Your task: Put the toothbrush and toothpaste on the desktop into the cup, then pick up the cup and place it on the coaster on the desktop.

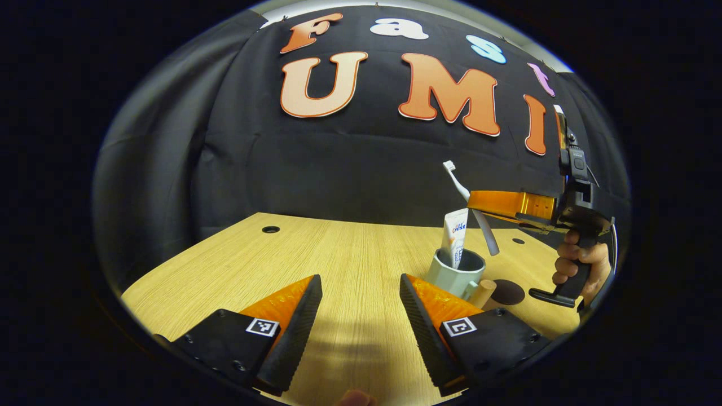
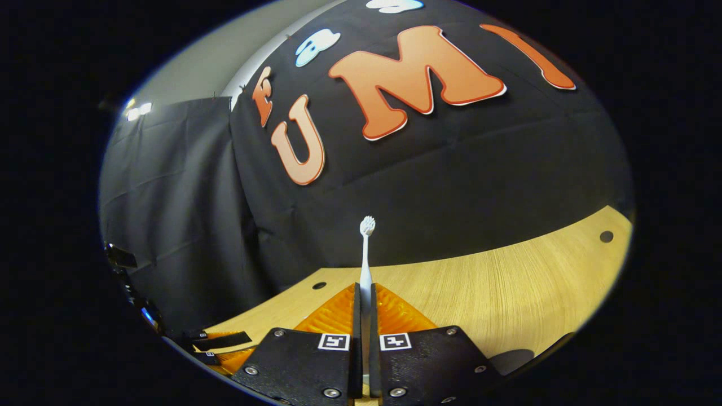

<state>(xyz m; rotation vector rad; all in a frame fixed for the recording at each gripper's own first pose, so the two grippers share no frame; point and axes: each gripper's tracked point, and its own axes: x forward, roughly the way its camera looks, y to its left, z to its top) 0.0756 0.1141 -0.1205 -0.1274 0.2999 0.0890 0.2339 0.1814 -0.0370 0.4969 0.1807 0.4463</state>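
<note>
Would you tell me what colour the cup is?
The cup is pale grey-green, clearest in the left gripper view.

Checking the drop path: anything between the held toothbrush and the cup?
Nothing visible blocks it. The right tongs grip the toothbrush above the cup, its lower end near the rim. The toothpaste already stands inside, leaving room beside it. The left tongs wait open, off to the side.

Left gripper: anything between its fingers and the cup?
Only bare desktop between the open left gripper and the cup, as the left gripper view shows.
</note>
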